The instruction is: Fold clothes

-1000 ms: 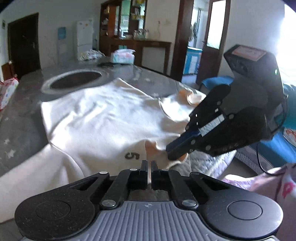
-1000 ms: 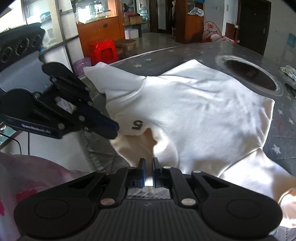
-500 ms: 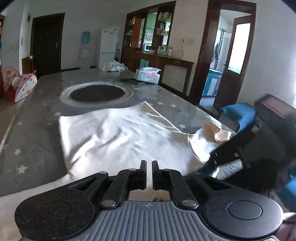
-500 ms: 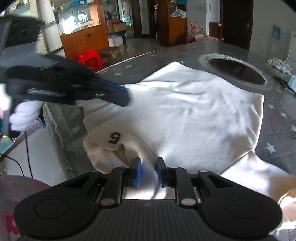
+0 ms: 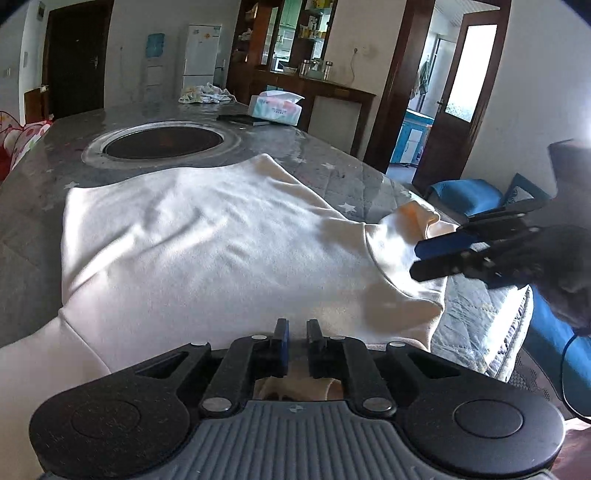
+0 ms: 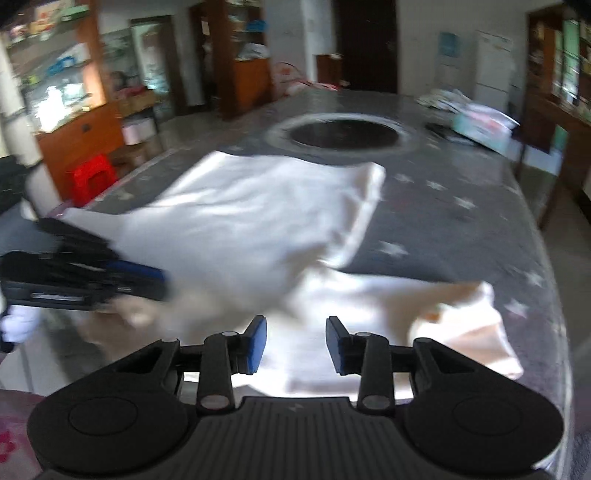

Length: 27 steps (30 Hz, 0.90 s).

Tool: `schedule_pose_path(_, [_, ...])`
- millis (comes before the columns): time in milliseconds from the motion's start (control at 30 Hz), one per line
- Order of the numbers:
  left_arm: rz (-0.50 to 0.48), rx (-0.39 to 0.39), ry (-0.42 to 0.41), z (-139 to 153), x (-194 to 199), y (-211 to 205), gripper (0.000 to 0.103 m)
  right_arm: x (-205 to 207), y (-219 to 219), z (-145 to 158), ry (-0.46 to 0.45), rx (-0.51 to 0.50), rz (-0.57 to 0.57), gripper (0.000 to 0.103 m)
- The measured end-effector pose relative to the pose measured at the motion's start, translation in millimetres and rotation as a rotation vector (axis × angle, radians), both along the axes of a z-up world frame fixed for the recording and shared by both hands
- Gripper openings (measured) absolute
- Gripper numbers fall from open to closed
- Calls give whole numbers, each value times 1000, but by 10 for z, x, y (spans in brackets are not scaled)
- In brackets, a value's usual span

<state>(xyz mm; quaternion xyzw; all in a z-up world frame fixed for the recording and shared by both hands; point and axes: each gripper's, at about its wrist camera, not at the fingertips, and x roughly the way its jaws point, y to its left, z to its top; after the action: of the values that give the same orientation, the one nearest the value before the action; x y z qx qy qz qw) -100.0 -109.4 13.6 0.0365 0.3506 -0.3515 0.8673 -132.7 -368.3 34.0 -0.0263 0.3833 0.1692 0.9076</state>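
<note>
My left gripper (image 5: 296,328) sits low at the near edge of the cream sweatshirt (image 5: 207,251), its fingers drawn close with only a narrow slit between them; a bit of cream cloth shows beneath the fingers, but I cannot tell whether they are pinching it. My right gripper (image 6: 295,341) has its fingers spread wide with nothing between them, hovering over the garment. The sweatshirt lies spread on a grey tabletop (image 5: 33,206) printed with pale stars, its body reaching toward a round dark opening (image 5: 162,142) with a metal rim set into the table. A sleeve (image 6: 458,317) trails toward the right edge of the table, its cuff showing a peach tint. Past the opening stand a tissue box (image 5: 276,107), a flat dark object just in front of it, and a crumpled cloth (image 5: 207,94) farther back. The room beyond holds a white fridge (image 5: 201,50), dark wooden cabinets with glass doors (image 5: 291,33), a dark door (image 5: 74,59), and an open doorway with daylight (image 5: 469,74). The right wrist view is blurred, though a red stool (image 6: 92,177) shows on the floor to the left.
</note>
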Motion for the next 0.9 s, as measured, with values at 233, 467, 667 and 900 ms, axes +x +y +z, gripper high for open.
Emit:
schedule_pose_path(233, [10,-9,11,5,6,0,12,199,-433,-82,5,-100,-126,36])
schedule_pose_path(467, [16,-12,15,1,10,-2,12,248,-896,76,-103,-241,-377,46])
schedule_pose_path(667, [16,-12,16,2,7,-13,14,123,-1172,-30,-65,-166,-455,57])
schedule_pose_path(900, [19,1,11,13,-16,-44,17,194,-1262,-188,-40,-110,-513,61])
